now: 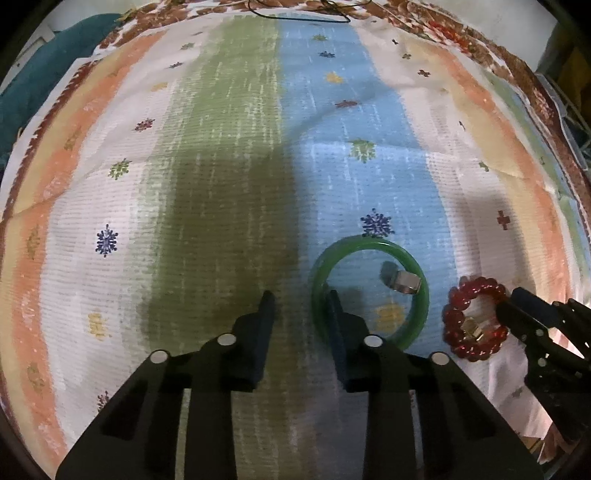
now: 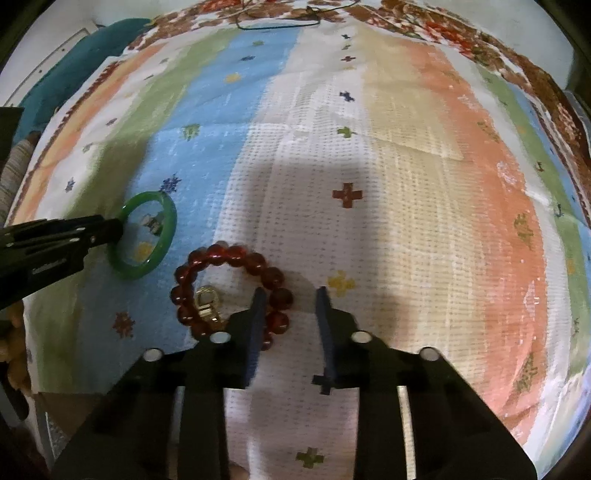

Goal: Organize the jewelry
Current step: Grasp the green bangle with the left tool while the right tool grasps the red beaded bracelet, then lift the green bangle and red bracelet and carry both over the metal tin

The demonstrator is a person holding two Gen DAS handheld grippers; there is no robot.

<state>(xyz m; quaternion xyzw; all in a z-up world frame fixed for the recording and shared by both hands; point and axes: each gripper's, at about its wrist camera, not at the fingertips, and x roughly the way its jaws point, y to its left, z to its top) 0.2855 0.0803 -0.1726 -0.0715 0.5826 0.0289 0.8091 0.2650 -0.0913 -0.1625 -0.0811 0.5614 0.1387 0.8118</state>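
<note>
A green bangle (image 1: pixel 369 248) lies flat on the striped cloth (image 1: pixel 221 166) with a silver ring (image 1: pixel 406 282) inside it. My left gripper (image 1: pixel 300 301) points down at it. Its right finger stands inside the bangle, the left rim lies between the jaws, and the left finger is apart from it. A red bead bracelet (image 2: pixel 229 254) lies beside the bangle (image 2: pixel 168 221), with a gold ring (image 2: pixel 208 306) inside. My right gripper (image 2: pixel 290 295) straddles the bracelet's right-hand beads. Its left finger is inside the loop, and a gap shows at the right finger.
A thin black cord (image 1: pixel 303 19) lies at the far edge of the cloth. A teal fabric heap (image 1: pixel 40 77) sits beyond the cloth's far left corner. The cloth spreads wide and flat ahead of both grippers. A brown patterned border (image 2: pixel 535 88) rims the cloth.
</note>
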